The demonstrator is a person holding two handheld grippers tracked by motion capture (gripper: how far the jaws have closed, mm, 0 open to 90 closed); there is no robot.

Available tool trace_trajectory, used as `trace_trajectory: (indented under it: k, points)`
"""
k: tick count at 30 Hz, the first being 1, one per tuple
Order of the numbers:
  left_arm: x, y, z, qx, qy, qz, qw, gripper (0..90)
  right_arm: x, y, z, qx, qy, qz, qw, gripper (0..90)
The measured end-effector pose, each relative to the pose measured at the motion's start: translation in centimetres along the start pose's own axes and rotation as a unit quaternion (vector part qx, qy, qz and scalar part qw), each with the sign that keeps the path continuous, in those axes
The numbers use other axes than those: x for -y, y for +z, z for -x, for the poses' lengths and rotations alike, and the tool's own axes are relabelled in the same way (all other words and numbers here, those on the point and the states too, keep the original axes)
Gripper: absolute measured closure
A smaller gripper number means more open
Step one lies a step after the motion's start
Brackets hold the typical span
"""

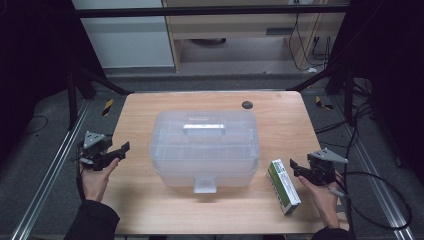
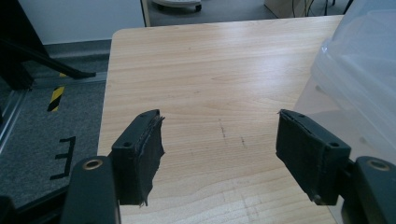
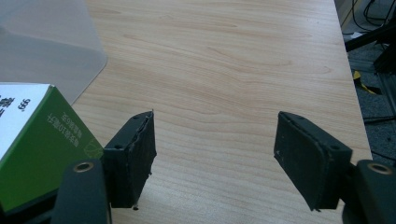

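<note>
The right gripper (image 1: 296, 167) stood wide and empty just beside a green-and-white carton (image 1: 283, 186); the left gripper (image 1: 121, 152), equally wide, flanked the clear lidded storage box (image 1: 205, 145).

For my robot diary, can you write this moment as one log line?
left gripper: open, empty | right gripper: open, empty, beside green box | plastic bin: lid on, mid-table

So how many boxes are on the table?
2. A big clear plastic box with a lid sits in the middle. A small green and white box lies right of it, near the right claw. The big box's inside is hard to see.
</note>
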State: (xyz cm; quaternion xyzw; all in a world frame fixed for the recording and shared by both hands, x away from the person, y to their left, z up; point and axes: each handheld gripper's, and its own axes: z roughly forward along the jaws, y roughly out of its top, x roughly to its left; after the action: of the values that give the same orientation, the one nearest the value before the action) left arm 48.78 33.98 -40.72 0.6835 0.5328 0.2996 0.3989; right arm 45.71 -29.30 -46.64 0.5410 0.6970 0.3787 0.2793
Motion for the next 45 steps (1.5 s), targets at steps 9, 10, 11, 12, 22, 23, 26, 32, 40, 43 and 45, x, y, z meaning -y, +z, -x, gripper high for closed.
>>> trace_trajectory:
  k: [9, 10, 11, 12, 22, 23, 26, 32, 40, 43, 45]
  points:
    - [-2.1, -1.1, 0.3, 0.022, 0.016, 0.019, 0.9994, 31.0, -0.1, 0.1, -0.1, 0.002, -0.011, -0.007, 0.9999, 26.4]
    - [-2.4, -1.3, 0.3, 0.026, 0.018, 0.021, 0.9993, 31.0, -0.1, 0.1, -0.1, 0.005, -0.013, -0.005, 0.9999, 26.1]
    - [-2.7, -1.5, 0.4, 0.029, 0.021, 0.025, 0.999, 31.0, -0.2, 0.0, -0.1, 0.005, -0.011, -0.005, 0.9999, 25.7]
    - [-2.9, -1.6, 0.5, 0.031, 0.023, 0.028, 0.9989, 31.0, -0.2, 0.0, 0.0, 0.006, -0.009, -0.002, 0.9999, 25.7]
    - [-5.0, -1.8, 1.3, 0.058, 0.062, 0.035, 0.9957, 31.2, -0.1, -0.2, 0.0, 0.004, -0.022, -0.004, 0.9998, 26.9]
    - [-5.2, -1.8, 1.4, 0.061, 0.066, 0.035, 0.9954, 31.2, -0.1, -0.2, 0.1, 0.004, -0.022, -0.005, 0.9997, 26.9]
    - [-5.8, -1.9, 1.6, 0.063, 0.074, 0.036, 0.9946, 31.3, 0.0, -0.4, 0.1, 0.006, -0.022, -0.008, 0.9997, 26.9]
    - [-7.2, -2.6, 2.0, 0.075, 0.091, 0.041, 0.9922, 31.7, -0.1, -0.6, 0.1, 0.009, -0.021, -0.003, 0.9997, 28.2]
    - [-8.8, -3.3, 2.9, 0.088, 0.132, 0.036, 0.9867, 32.1, -0.3, -0.6, 0.0, 0.005, -0.021, -0.004, 0.9998, 29.3]
    - [-9.3, -3.6, 3.4, 0.092, 0.153, 0.032, 0.9834, 32.4, -0.3, -0.7, 0.0, 0.006, -0.021, -0.001, 0.9998, 30.3]
    - [-9.5, -3.6, 3.6, 0.095, 0.161, 0.029, 0.982, 32.4, -0.3, -0.7, 0.0, 0.006, -0.02, 0.0, 0.9998, 30.8]
